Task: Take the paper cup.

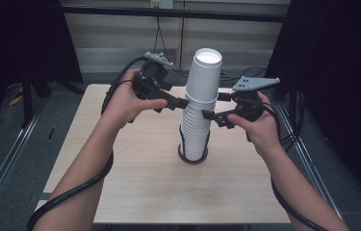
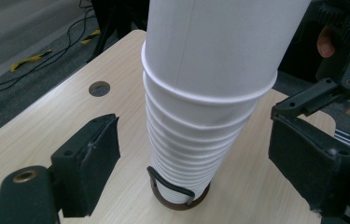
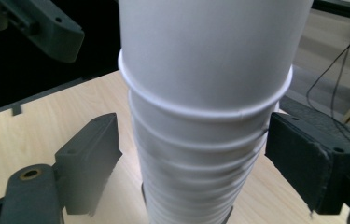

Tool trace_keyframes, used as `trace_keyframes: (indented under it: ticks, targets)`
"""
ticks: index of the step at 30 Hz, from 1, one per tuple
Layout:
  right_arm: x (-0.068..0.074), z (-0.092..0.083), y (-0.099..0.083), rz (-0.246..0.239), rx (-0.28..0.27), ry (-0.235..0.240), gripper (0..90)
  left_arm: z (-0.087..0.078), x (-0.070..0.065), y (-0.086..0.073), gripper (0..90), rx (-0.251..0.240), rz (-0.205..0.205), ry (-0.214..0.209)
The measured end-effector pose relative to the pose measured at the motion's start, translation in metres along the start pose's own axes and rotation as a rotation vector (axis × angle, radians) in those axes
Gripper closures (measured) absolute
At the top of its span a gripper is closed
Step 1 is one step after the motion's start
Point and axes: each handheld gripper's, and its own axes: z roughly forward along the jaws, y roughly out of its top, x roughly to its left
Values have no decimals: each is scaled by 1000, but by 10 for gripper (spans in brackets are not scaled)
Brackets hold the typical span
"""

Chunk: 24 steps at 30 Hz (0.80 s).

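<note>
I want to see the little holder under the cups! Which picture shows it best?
The high view: the whole dark ring holder shows under the cup stack. The left gripper view shows its front, nearer. The right gripper view catches just a dark edge by the stack's foot.

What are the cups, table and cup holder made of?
Cups: likely paper, matte white, with a side seam and rolled rims. Table: pale wood-grain top, probably laminate; the grain looks printed and smooth, with a round hole showing in the left gripper view. Holder: dark ring base with black uprights, metal or plastic; unclear.
</note>
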Motion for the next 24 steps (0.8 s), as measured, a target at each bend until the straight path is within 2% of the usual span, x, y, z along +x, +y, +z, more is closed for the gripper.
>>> trace_keyframes:
  ticks: [1, 4, 7, 10, 13, 17, 20, 24]
  targets:
    - [0, 1, 1, 4, 1, -6, 176, 1, -1, 1, 160, -7, -8, -2]
    - [0, 2, 1, 4, -4, -21, 201, 6, -2, 5, 155, -5, 15, -15]
    - [-1, 2, 0, 14, -16, -28, 228, 8, -3, 7, 155, -7, 12, -12]
    - [-2, 2, -1, 33, -22, -23, 224, 11, -4, 12, 152, -22, 10, -18]
    - [-2, 2, -1, 25, -21, -23, 223, 15, -4, 15, 153, -18, 25, -13]
    - [-2, 2, -1, 26, -22, -23, 220, 21, -5, 19, 141, -46, 17, -21]
    - [-2, 3, -1, 27, -26, -23, 214, 28, -6, 22, 135, -32, 23, -28]
    - [-3, 3, -1, 30, -26, -20, 210, 32, -8, 26, 102, -42, 18, -19]
